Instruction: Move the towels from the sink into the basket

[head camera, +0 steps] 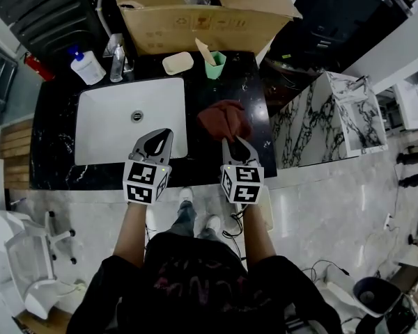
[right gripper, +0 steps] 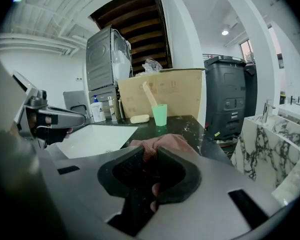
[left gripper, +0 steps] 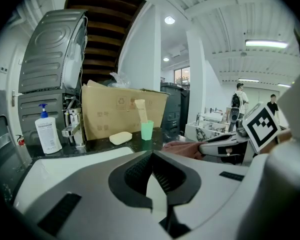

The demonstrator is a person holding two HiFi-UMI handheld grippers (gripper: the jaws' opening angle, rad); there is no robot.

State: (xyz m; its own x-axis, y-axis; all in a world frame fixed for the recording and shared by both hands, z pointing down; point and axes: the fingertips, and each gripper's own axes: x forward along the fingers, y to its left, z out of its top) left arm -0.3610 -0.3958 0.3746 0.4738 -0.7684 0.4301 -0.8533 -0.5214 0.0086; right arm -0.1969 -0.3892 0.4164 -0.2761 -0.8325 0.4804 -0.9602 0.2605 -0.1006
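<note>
A reddish-brown towel (head camera: pixel 223 119) lies bunched on the black counter just right of the white sink (head camera: pixel 111 127). My right gripper (head camera: pixel 231 143) is at the towel's near edge, shut on a fold of it. In the right gripper view the cloth (right gripper: pixel 165 143) is pinched between the dark pads of that gripper (right gripper: pixel 150 154). My left gripper (head camera: pixel 164 136) hovers over the sink's front right corner, its jaws together with nothing between them; its own view shows the tips of the left gripper (left gripper: pixel 151 155) meeting. The sink basin looks bare.
A cardboard box (head camera: pixel 202 12) stands behind the sink. In front of it are a green cup (head camera: pixel 214 65), a soap bar (head camera: pixel 177 62), a faucet (head camera: pixel 118 58) and a pump bottle (head camera: pixel 88 67). A marble-patterned cabinet (head camera: pixel 334 117) stands right of the counter.
</note>
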